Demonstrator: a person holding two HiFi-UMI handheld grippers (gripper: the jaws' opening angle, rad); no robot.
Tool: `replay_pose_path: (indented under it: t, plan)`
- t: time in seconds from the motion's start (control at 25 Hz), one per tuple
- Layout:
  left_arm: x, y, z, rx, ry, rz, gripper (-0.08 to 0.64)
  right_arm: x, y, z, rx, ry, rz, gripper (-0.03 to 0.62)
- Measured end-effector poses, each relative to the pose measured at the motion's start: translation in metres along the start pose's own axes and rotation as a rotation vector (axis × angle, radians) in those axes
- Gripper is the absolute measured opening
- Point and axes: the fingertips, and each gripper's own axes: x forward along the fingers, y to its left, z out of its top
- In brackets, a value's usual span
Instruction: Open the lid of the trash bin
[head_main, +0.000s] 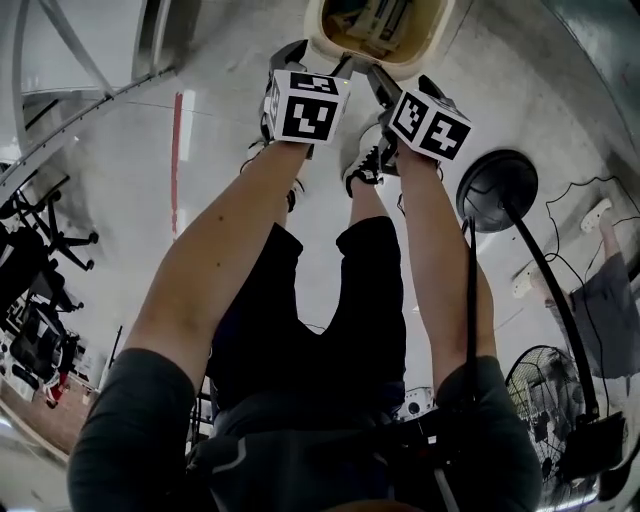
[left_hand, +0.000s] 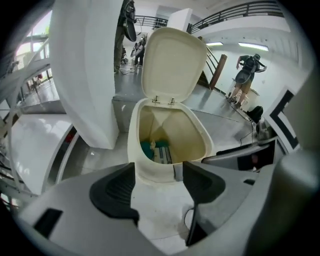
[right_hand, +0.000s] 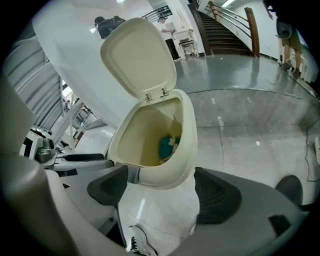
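Observation:
A cream trash bin (head_main: 400, 66) stands on the floor at the top of the head view. Its lid (left_hand: 172, 62) is swung up and stands upright on its rear hinges. Inside lies some teal rubbish (right_hand: 167, 146). My left gripper (left_hand: 157, 187) hovers just before the bin's front rim (left_hand: 156, 172), jaws apart with nothing between the pads. My right gripper (right_hand: 160, 192) is beside it at the same rim (right_hand: 160, 177). Its jaws are spread wide, and the pads (right_hand: 217, 195) do not press on the bin. In the head view both marker cubes sit side by side, the left one (head_main: 305, 105) and the right one (head_main: 430, 125).
A floor fan's round base (head_main: 497, 190) and pole stand right of my right arm, and another fan (head_main: 545, 400) is lower right. The person's shoes (head_main: 365, 165) are just before the bin. A broad white column (left_hand: 85, 70) rises left of it. People stand far off.

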Motion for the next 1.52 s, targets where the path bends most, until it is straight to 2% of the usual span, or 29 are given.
replay_pose_path:
  t: [0.12, 0.24, 0.36, 0.48, 0.52, 0.56, 0.6, 0.64, 0.88, 0.96, 1.08, 1.16, 1.32, 1.52]
  plan:
    - [-0.017, 0.004, 0.005, 0.003, 0.011, 0.011, 0.304, -0.016, 0.009, 0.009, -0.030, 0.013, 0.007, 0.411]
    - [-0.046, 0.002, 0.018, -0.016, 0.002, -0.015, 0.304, -0.042, 0.023, 0.021, -0.056, 0.025, 0.031, 0.410]
    - [-0.084, -0.001, 0.044, -0.020, -0.039, -0.023, 0.302, -0.078, 0.037, 0.045, -0.086, -0.007, 0.047, 0.410]
    - [-0.127, 0.001, 0.079, -0.012, -0.110, 0.001, 0.254, -0.118, 0.053, 0.075, -0.119, -0.056, 0.063, 0.403]
    - [-0.143, 0.000, 0.092, -0.010, -0.134, 0.002, 0.251, -0.133, 0.060, 0.085, -0.129, -0.074, 0.069, 0.390]
    - [-0.161, -0.002, 0.102, -0.010, -0.154, -0.002, 0.245, -0.150, 0.067, 0.094, -0.142, -0.091, 0.070, 0.341]
    - [-0.180, -0.005, 0.110, -0.010, -0.171, -0.007, 0.241, -0.169, 0.073, 0.100, -0.156, -0.108, 0.064, 0.224]
    - [-0.200, -0.009, 0.117, -0.009, -0.188, -0.010, 0.233, -0.189, 0.079, 0.106, -0.172, -0.124, 0.057, 0.164]
    - [-0.304, -0.022, 0.192, 0.048, -0.384, 0.015, 0.179, -0.292, 0.111, 0.175, -0.209, -0.294, 0.064, 0.161]
    - [-0.339, -0.026, 0.209, 0.046, -0.435, -0.007, 0.169, -0.327, 0.124, 0.187, -0.228, -0.327, 0.072, 0.140]
    - [-0.394, -0.039, 0.222, 0.036, -0.486, -0.107, 0.161, -0.380, 0.145, 0.193, -0.242, -0.367, 0.093, 0.097]
    - [-0.430, -0.046, 0.232, 0.060, -0.515, -0.159, 0.159, -0.413, 0.158, 0.195, -0.257, -0.393, 0.106, 0.084]
    - [-0.500, -0.055, 0.265, 0.122, -0.611, -0.189, 0.098, -0.471, 0.184, 0.210, -0.307, -0.462, 0.143, 0.069]
    - [-0.570, -0.076, 0.281, 0.168, -0.712, -0.215, 0.037, -0.533, 0.211, 0.229, -0.368, -0.540, 0.183, 0.064]
